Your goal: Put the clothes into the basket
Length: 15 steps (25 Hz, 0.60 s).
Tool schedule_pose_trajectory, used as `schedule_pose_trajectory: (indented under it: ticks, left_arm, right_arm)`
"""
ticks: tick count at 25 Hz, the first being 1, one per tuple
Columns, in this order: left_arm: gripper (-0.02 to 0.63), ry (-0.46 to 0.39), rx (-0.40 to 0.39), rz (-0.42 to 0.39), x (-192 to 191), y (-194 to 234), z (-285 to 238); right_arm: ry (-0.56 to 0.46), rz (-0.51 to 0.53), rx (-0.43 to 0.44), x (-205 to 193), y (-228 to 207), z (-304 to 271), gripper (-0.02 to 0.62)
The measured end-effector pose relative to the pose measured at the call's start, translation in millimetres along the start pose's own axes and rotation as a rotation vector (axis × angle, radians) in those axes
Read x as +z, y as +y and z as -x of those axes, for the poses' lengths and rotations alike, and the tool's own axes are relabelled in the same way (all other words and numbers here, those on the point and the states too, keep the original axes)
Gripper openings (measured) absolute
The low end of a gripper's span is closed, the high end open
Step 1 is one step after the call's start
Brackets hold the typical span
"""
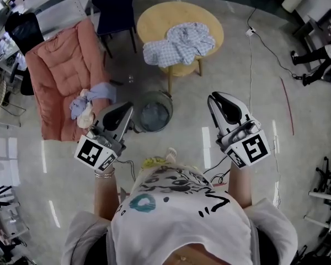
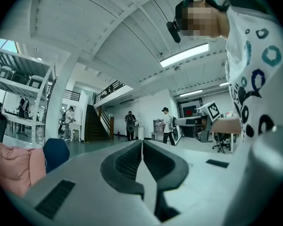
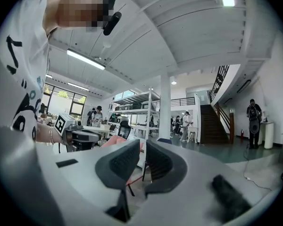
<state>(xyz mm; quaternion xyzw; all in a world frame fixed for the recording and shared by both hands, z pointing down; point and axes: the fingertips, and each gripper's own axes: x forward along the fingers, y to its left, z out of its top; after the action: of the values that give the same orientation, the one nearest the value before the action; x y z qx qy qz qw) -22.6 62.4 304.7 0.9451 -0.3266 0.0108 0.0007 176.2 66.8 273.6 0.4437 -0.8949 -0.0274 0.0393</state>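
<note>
A checked light-blue shirt (image 1: 179, 43) lies crumpled on the round wooden table (image 1: 154, 21) ahead. More clothes, lavender and cream (image 1: 88, 105), are heaped on the front end of the salmon padded couch (image 1: 60, 70). The grey round basket (image 1: 170, 106) stands on the floor in front of the table, with bluish cloth (image 1: 153, 116) inside it. My left gripper (image 1: 127, 108) is held level just left of the basket, its jaws (image 2: 142, 142) closed together and empty. My right gripper (image 1: 214, 98) is to the basket's right, with a narrow gap between its jaws (image 3: 143, 145) and nothing in it.
A dark blue chair (image 1: 113, 4) stands behind the couch and beside the table. A cable (image 1: 251, 54) runs across the floor at the right, where a seated person's legs (image 1: 314, 59) show. Shelving and desks (image 1: 3, 15) line the left side. Other people stand far off in the hall (image 2: 130, 124).
</note>
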Motion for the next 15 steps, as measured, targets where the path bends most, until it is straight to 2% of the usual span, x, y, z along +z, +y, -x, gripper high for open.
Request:
schedule_pose_trajectory:
  ticks: [6,15]
  left_arm:
    - [0.023,0.006,-0.010,0.016,-7.5,5.0,-18.3]
    - [0.023,0.028,-0.030,0.047,-12.6,46.7,-44.6]
  right_arm:
    - [0.018,-0.020,-0.012,-11.2,-15.7,-5.1,0.055]
    - [0.021,-0.030,-0.057,-5.4,-38.2,-37.2,0.055]
